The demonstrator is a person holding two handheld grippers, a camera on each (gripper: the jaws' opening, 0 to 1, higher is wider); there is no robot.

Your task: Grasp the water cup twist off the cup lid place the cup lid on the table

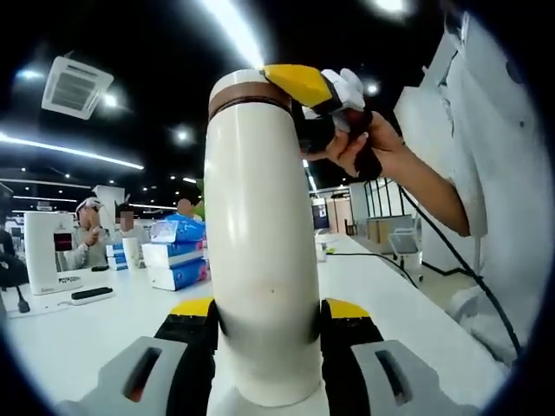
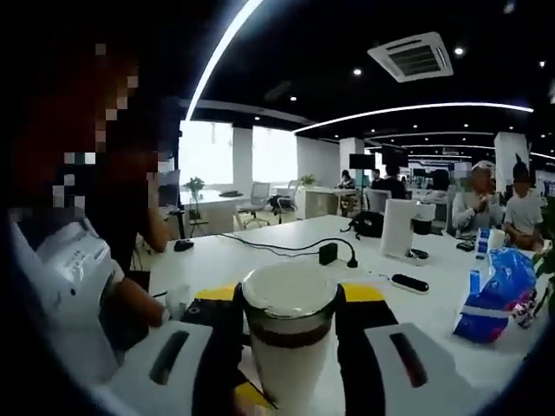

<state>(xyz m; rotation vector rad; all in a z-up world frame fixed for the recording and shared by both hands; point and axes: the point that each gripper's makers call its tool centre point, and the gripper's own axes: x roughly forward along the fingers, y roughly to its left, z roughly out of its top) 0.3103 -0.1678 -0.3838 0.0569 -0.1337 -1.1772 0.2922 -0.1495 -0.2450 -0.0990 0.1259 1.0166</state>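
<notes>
A tall white water cup (image 1: 260, 260) stands upright in the left gripper view, with my left gripper (image 1: 269, 314) shut on its lower body between the black-and-yellow jaws. Its brown lid (image 1: 247, 91) sits on top. My right gripper (image 1: 325, 95), held by a person's hand (image 1: 368, 147), clamps that lid from the right. In the right gripper view I look down on the lid (image 2: 289, 290), which has a pale top and a brown band, with my right gripper (image 2: 289, 305) shut around it. The white cup body (image 2: 290, 373) hangs below.
A long white table (image 1: 78, 338) lies under the cup. On it are blue tissue packs (image 1: 178, 251), a white box device (image 1: 48, 251), a blue bag (image 2: 494, 295), a black adapter with cable (image 2: 329, 253) and a dark remote (image 2: 409, 282). People sit at the table's far side. A person in white stands close by (image 1: 494, 173).
</notes>
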